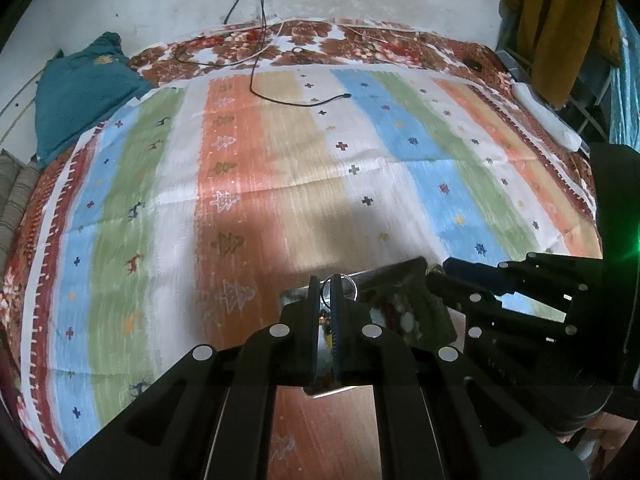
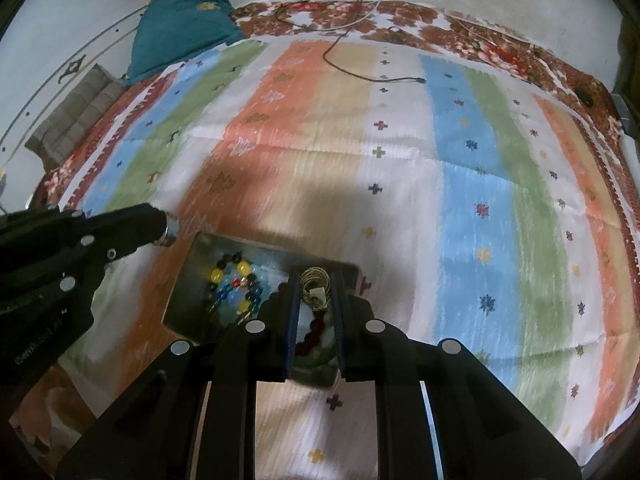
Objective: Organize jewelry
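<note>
My left gripper (image 1: 325, 286) is shut on a thin silver ring (image 1: 349, 285) that sticks out past its tips, just above the left end of a shiny rectangular tray (image 1: 291, 295). In the right wrist view the tray (image 2: 185, 292) holds a string of coloured beads (image 2: 236, 280) and dark red beads (image 2: 312, 336). Over the tray's right end, my right gripper (image 2: 316, 276) is shut on a gold coiled ornament (image 2: 315, 280) with a small tag. The left gripper (image 2: 166, 228) reaches in from the left, and the right gripper (image 1: 436, 270) shows from the right.
The tray lies on a striped cloth (image 2: 460, 200) spread over a floral bedsheet (image 2: 500, 48). A black cable (image 2: 376, 77) trails across the far part. A teal cloth (image 2: 180, 32) lies far left, and a white power strip (image 1: 552, 120) sits at the right edge.
</note>
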### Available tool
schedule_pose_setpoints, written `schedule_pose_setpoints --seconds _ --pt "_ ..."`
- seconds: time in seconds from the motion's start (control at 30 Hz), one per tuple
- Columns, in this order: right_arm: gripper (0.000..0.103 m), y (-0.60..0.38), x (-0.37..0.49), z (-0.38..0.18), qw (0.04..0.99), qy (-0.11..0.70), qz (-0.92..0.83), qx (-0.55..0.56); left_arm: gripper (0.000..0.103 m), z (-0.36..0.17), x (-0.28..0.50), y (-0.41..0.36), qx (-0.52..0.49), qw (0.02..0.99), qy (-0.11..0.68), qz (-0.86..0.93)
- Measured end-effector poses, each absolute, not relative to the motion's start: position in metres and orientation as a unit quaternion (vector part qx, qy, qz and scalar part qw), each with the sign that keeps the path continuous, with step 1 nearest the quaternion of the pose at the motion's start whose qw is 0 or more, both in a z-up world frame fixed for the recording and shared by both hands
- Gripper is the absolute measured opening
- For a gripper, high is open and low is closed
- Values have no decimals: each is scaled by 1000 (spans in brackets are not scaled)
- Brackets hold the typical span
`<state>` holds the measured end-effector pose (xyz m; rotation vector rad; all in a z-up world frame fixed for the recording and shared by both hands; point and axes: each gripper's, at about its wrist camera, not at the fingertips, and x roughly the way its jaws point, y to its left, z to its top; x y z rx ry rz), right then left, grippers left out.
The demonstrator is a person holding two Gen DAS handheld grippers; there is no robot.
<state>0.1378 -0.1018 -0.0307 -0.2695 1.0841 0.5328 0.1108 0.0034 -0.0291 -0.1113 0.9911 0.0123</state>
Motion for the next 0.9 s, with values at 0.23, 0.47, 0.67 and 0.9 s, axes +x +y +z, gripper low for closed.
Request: schedule_pose_setpoints --seconds 0.23,0.47,0.67,0.9 --pt "18 -100 132 -29 813 505 261 -124 10 -28 104 1 -52 878 475 7" --pt "35 -107 134 -28 814 510 247 -127 19 -27 102 10 -61 877 477 24" --pt "40 -122 123 -17 823 500 243 -117 28 -24 92 14 -70 878 473 21" --pt "47 -139 110 -3 832 485 248 -106 48 -18 74 13 -74 884 462 3"
